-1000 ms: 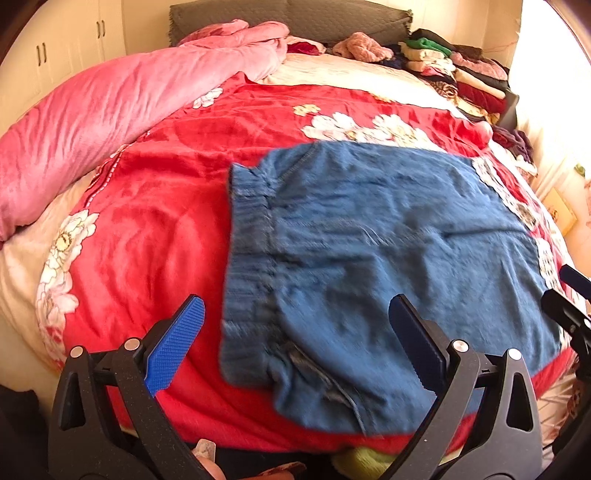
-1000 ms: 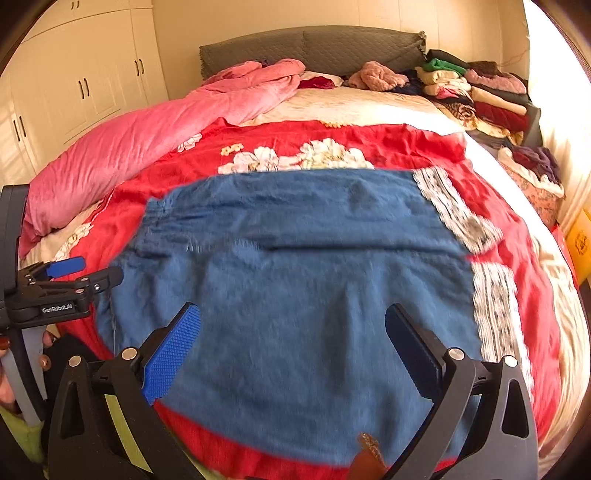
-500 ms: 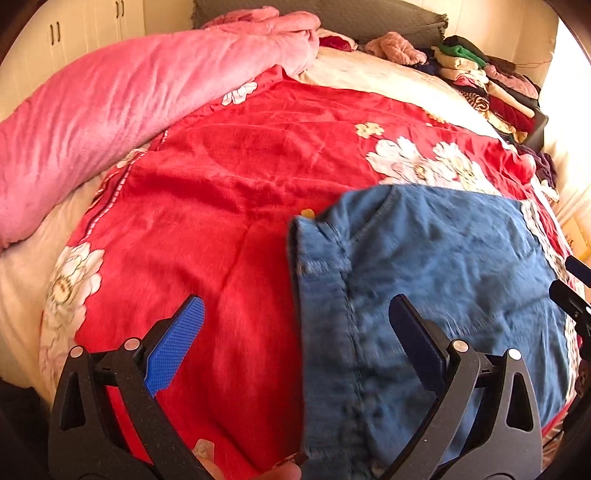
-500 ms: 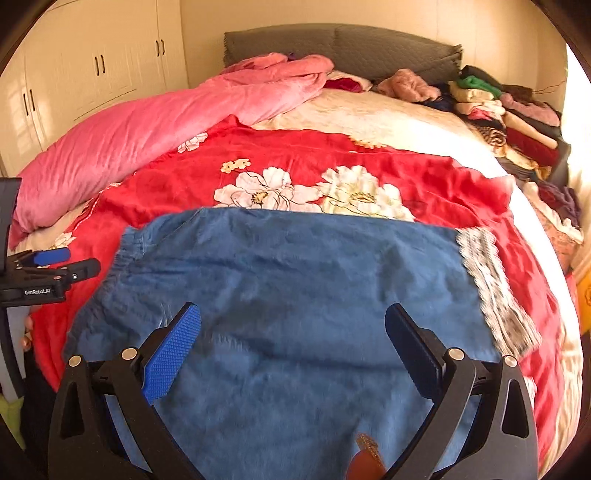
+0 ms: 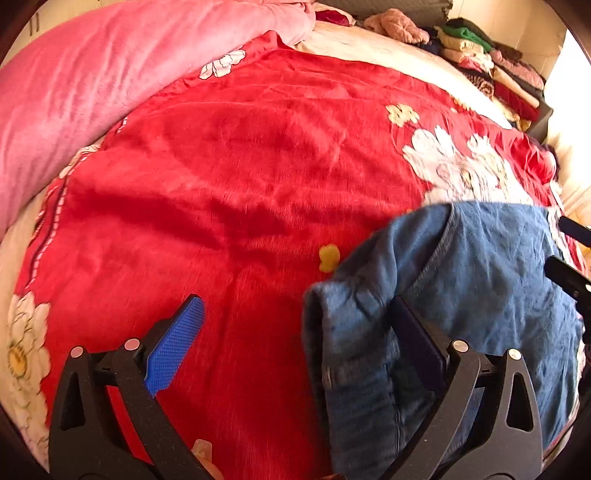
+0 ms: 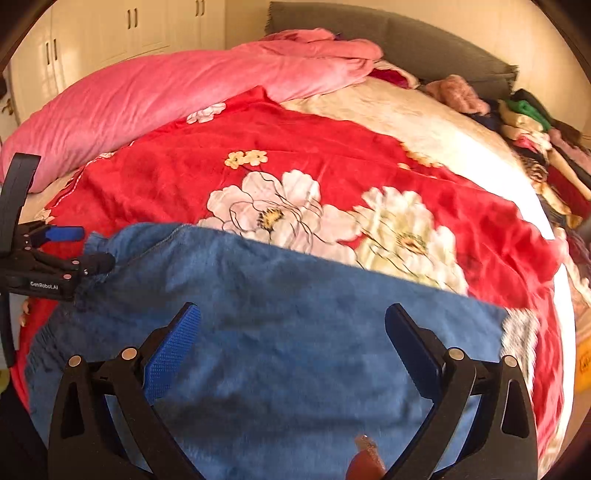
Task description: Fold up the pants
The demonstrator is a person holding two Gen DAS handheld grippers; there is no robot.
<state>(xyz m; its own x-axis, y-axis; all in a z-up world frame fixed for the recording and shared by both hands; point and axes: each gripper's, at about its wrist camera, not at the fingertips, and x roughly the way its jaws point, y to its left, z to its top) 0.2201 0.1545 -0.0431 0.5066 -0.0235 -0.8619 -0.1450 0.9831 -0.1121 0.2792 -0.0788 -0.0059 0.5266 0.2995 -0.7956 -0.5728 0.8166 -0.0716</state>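
Observation:
Blue denim pants (image 6: 295, 314) lie flat on the red flowered blanket (image 6: 295, 147), near the bed's front edge. My right gripper (image 6: 291, 343) hovers open over the middle of the denim, nothing between its fingers. My left gripper (image 5: 295, 339) is open at the pants' left end. The bunched waistband edge (image 5: 317, 332) lies between its fingers, and its right finger (image 5: 413, 339) is over the denim. In the right wrist view the left gripper (image 6: 77, 247) sits at the pants' far left corner. The right gripper's tips (image 5: 569, 273) show at the left wrist view's right edge.
A rolled pink quilt (image 5: 110, 74) runs along the bed's left side. Folded clothes (image 6: 546, 147) are stacked at the far right by the grey headboard (image 6: 424, 44). White cupboards (image 6: 110, 33) stand at the back left. Open red blanket (image 5: 221, 184) stretches left of the pants.
The left gripper has moved left and closer, from over the denim to its waistband edge. The right gripper has dropped closer to the denim. Both stayed open.

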